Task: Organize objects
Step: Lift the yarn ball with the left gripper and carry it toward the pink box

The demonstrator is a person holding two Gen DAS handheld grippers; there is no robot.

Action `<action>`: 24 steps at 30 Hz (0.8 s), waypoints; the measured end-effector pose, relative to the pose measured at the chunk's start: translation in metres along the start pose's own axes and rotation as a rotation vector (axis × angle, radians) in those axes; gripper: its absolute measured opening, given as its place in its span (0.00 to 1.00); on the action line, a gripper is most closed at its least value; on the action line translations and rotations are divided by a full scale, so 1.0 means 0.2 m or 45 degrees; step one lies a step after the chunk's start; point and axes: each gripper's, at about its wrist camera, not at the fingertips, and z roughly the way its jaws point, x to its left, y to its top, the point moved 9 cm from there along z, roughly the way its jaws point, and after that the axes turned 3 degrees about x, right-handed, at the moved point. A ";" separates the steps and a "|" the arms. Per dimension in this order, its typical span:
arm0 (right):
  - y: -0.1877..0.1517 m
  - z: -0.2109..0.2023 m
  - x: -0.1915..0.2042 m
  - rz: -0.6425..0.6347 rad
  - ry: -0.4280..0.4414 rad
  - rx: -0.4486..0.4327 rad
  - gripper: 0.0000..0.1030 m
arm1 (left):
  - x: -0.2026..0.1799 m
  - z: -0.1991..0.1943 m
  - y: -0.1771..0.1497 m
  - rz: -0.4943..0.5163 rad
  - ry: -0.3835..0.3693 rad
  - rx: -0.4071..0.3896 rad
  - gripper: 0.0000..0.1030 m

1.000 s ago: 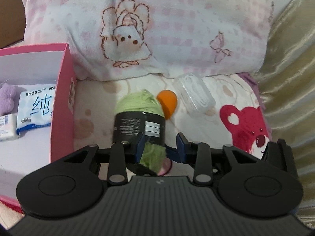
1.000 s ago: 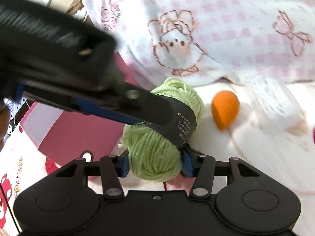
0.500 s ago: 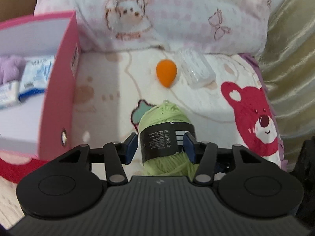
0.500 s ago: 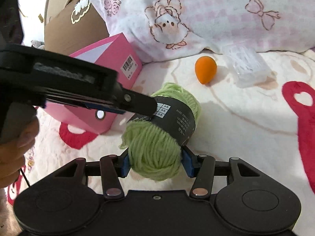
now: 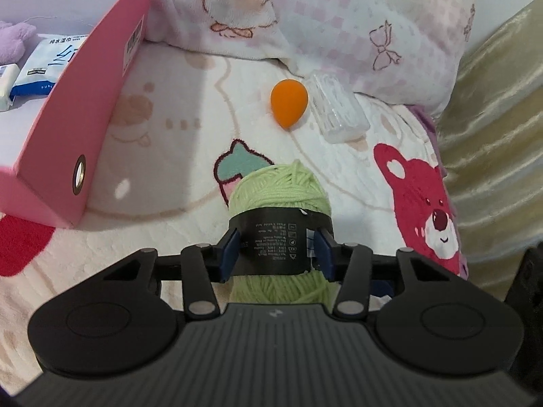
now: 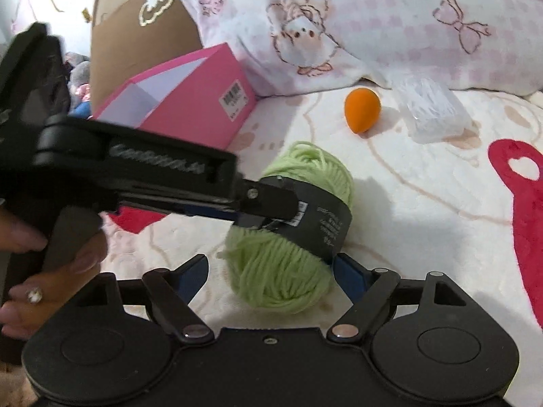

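A green yarn ball (image 5: 280,193) with a black paper band is clamped at its band in my left gripper (image 5: 277,252). In the right wrist view the yarn ball (image 6: 288,271) hangs between the spread fingers of my right gripper (image 6: 269,273), which is open around its lower end; the left gripper (image 6: 264,210) comes in from the left, shut on the band. A pink box (image 5: 81,101) stands at the left, holding wet-wipe packs (image 5: 51,64) and a purple plush (image 5: 12,39).
An orange egg-shaped sponge (image 5: 288,103) and a clear plastic case (image 5: 339,108) lie on the printed blanket (image 5: 176,156) in front of a pink checked pillow (image 5: 339,17). A brown cardboard box (image 6: 142,37) stands behind the pink box (image 6: 190,101). A gold curtain (image 5: 492,135) is at the right.
My right gripper has opened and let go of the yarn ball. My left gripper has closed on its black band and both have drawn back from the pillow.
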 end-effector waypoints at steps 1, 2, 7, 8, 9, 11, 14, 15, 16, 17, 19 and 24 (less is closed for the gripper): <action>-0.01 0.01 0.00 0.008 -0.002 0.005 0.82 | -0.01 -0.01 -0.01 0.025 0.000 -0.013 0.44; -0.01 0.02 -0.01 0.010 -0.002 0.006 0.82 | -0.02 -0.02 -0.03 0.054 0.002 -0.022 0.44; -0.03 0.09 -0.02 0.031 -0.021 0.002 0.82 | -0.04 -0.03 -0.05 0.091 0.004 -0.034 0.43; -0.03 0.10 -0.02 0.041 -0.022 -0.006 0.83 | -0.05 -0.03 -0.06 0.091 0.002 -0.036 0.43; -0.03 0.10 -0.03 0.054 -0.025 -0.011 0.83 | -0.05 -0.03 -0.06 0.087 0.003 -0.038 0.43; -0.03 0.10 -0.02 0.056 -0.036 -0.028 0.81 | -0.05 -0.03 -0.07 0.084 0.004 -0.040 0.43; -0.04 0.07 0.02 -0.034 -0.067 -0.044 0.71 | -0.06 -0.06 -0.09 0.088 0.009 -0.023 0.43; -0.04 0.06 0.04 -0.070 -0.070 -0.047 0.69 | -0.07 -0.08 -0.10 0.109 0.016 -0.016 0.43; -0.05 0.04 0.06 -0.102 -0.074 -0.050 0.68 | -0.09 -0.10 -0.11 0.124 0.021 -0.012 0.43; -0.05 0.03 0.08 -0.127 -0.078 -0.053 0.67 | -0.10 -0.12 -0.12 0.130 0.026 -0.006 0.43; -0.06 0.01 0.10 -0.149 -0.086 -0.049 0.67 | -0.11 -0.15 -0.13 0.139 0.040 0.014 0.44; -0.08 -0.03 0.15 -0.194 -0.110 -0.013 0.66 | -0.11 -0.19 -0.15 0.081 0.047 0.093 0.44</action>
